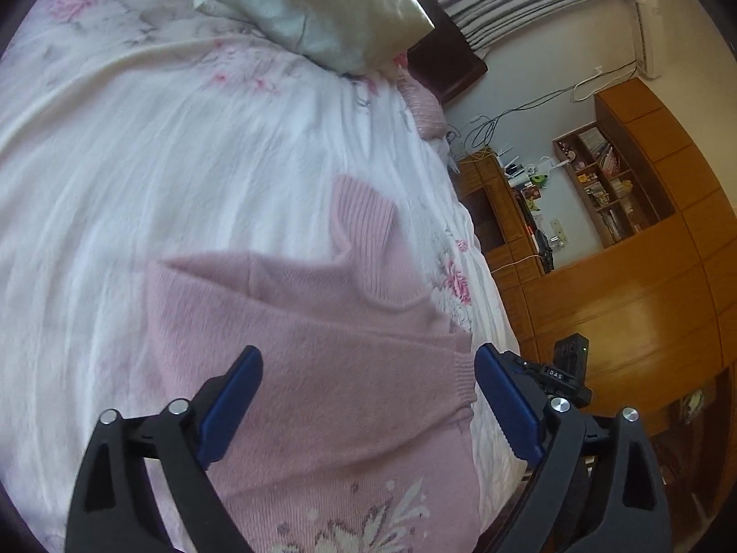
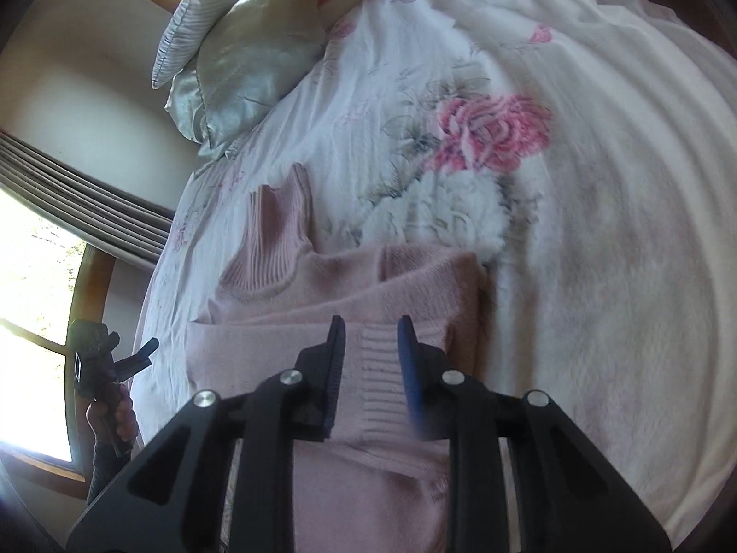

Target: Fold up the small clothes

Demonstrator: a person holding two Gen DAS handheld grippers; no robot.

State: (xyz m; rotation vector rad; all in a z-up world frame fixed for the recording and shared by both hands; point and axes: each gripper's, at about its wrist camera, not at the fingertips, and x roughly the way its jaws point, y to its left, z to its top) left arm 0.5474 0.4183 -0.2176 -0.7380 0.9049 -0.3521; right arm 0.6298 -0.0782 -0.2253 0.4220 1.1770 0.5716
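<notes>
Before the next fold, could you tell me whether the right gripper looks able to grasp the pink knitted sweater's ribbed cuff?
Probably yes: the right gripper hangs open with the ribbed cuff of the pink knitted sweater between its fingers, nothing covering it.

Fuzzy ribbed-knit sweater [image 1: 322,322] on matt crinkled bedspread [image 1: 161,161]; glossy satin pillow [image 1: 322,4].

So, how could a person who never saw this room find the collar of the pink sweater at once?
Start from the bed with the white floral cover; the pink sweater lies on it, below the silvery pillow. The collar is the tall tube at the sweater's far end, pointing toward the pillow. Its upright ribs set it apart from the smooth, fuzzy knit around it.
</notes>
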